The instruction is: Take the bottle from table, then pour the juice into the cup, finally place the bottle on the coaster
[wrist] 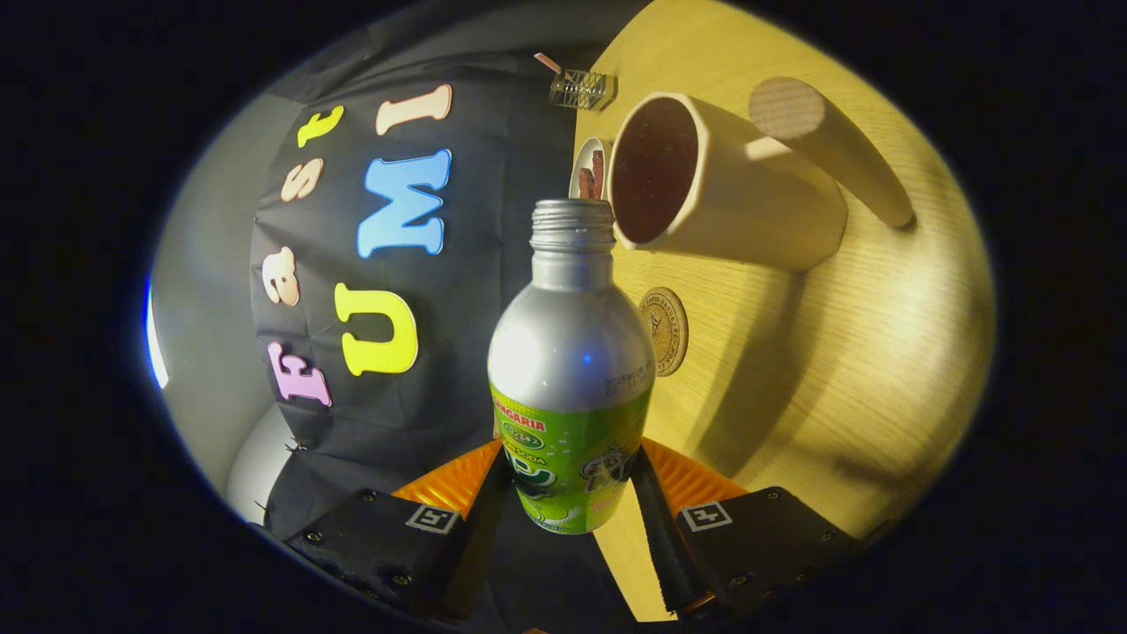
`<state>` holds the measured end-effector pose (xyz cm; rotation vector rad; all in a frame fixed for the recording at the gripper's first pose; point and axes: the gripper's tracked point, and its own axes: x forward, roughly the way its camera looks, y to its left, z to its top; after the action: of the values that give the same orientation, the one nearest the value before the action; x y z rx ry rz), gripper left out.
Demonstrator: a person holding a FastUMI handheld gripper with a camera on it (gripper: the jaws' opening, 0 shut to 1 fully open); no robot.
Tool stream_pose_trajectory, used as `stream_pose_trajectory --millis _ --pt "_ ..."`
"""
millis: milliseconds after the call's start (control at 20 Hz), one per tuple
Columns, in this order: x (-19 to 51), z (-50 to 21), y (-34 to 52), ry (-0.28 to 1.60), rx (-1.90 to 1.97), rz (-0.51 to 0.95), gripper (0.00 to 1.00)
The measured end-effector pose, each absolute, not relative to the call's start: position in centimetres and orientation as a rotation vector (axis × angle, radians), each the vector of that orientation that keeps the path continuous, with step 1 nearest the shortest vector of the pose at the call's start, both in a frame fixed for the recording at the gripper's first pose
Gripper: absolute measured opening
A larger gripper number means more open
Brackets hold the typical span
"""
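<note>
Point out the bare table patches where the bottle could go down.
Gripper is shut on the bottle. The widest bare wood on the table lies beside the coaster, below the cup. The coaster is free. It is crowded around the cup, wooden cylinder and small dish.

The wooden table [845, 352] carries a cup [748, 202] with a thick round handle, a round coaster [666, 330] near it, a small dish [588, 169] behind the cup, and a clear holder [579, 89] farther back.
</note>
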<state>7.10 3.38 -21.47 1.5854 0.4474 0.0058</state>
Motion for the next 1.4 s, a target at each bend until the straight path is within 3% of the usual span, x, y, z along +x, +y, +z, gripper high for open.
stream_pose_trajectory --millis 1400 --pt "8.4 -19.4 4.0 0.473 1.875 0.006 0.76"
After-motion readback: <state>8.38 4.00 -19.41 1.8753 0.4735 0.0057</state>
